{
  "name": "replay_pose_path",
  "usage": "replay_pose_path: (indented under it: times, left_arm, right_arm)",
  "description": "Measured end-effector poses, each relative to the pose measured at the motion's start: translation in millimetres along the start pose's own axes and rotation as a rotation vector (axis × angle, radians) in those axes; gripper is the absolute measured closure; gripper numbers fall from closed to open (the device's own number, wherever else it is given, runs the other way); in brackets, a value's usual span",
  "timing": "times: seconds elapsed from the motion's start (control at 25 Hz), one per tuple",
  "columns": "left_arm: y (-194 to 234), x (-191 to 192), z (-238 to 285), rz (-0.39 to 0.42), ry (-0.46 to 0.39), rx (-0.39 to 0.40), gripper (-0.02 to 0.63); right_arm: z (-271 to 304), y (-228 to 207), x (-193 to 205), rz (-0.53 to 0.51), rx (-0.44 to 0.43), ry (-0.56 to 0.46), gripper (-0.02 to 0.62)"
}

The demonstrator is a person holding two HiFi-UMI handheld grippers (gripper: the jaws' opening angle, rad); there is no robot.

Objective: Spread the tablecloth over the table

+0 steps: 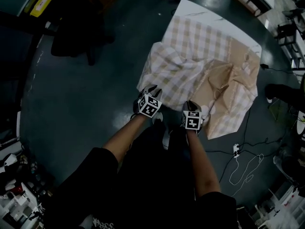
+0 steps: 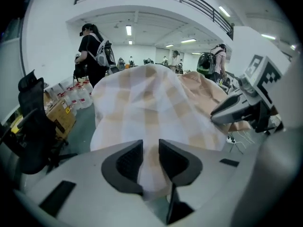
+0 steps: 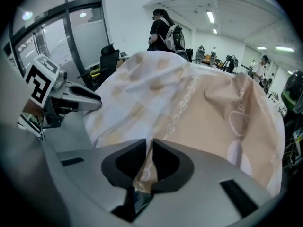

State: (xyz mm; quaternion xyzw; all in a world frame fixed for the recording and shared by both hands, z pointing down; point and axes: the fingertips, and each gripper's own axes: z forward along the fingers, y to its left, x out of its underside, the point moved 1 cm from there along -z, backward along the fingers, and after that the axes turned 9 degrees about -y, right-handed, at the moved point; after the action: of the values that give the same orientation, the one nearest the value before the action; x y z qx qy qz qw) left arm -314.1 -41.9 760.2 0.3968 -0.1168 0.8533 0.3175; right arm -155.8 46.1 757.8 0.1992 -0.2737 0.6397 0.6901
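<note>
Left tongs (image 1: 153, 89) sit at the near hem of the tablecloth (image 1: 200, 56). In the left gripper view (image 2: 150, 162) they stand moderately apart. The checked fabric runs loosely through the gap, and I cannot see the pads pressing on it. From these tongs the cloth climbs away toward 1 o'clock, checked side up and fairly flat on this left part.

Beside them, at about 4 o'clock, the right tongs (image 1: 191, 105) meet the same hem. The right gripper view (image 3: 149, 162) shows them narrowed to a slit and pinching a bunched fold of the tan side. Past them, toward 2 o'clock, the cloth is turned over on itself, with its plain tan underside up and heaped in ridges.

The cloth covers most of the counter (image 1: 214, 17). A bare white strip shows along the far edge at 1 o'clock, with the cloth's near side draping over the front edge. The counter's long sides appear to run from 7 to 1 o'clock.

By my reading, the coming move turns on that folded-over tan part. It lies nearer the right hand, which is already gripping it, so that hand is better placed to open it outward toward 3 or 4 o'clock. The left hand would first have to grip again.
</note>
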Motion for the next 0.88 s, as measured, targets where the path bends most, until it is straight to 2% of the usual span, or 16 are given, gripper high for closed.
replay_pose_path:
  times: [0.08, 0.16, 0.4, 0.52, 0.72, 0.8, 0.88]
  left_arm:
    - [0.1, 4.0, -3.1, -0.033, 0.023, -0.002, 0.547]
    - [0.0, 12.1, -8.2, -0.084, 0.043, -0.002, 0.584]
    - [-27.1, 44.6, -51.4, -0.155, 0.064, 0.037, 0.586]
    - [-43.3, 58.9, -68.5, -0.177, 0.072, 0.052, 0.586]
    - [-65.0, 87.7, -76.1, -0.212, 0.133, 0.075, 0.586]
    - [-64.8, 89.4, -77.1, -0.225, 0.124, 0.071, 0.586]
    - [-59.8, 83.7, -76.9, -0.229, 0.089, 0.062, 0.584]
  right_arm:
    - [-3.8, 0.8, 6.1, -0.003, 0.009, 0.007, 0.568]
    - [-9.7, 3.6, 10.6, 0.025, 0.003, -0.006, 0.578]
    - [-57.1, 22.3, 12.9, 0.010, -0.024, -0.085, 0.578]
    - [-63.4, 25.0, 34.9, 0.027, -0.028, -0.049, 0.577]
    - [-60.0, 26.4, 74.3, 0.056, -0.054, 0.041, 0.577]
    - [-63.4, 25.9, 72.2, 0.067, -0.062, 0.044, 0.574]
    - [-70.8, 19.5, 54.9, 0.065, -0.050, -0.007, 0.563]
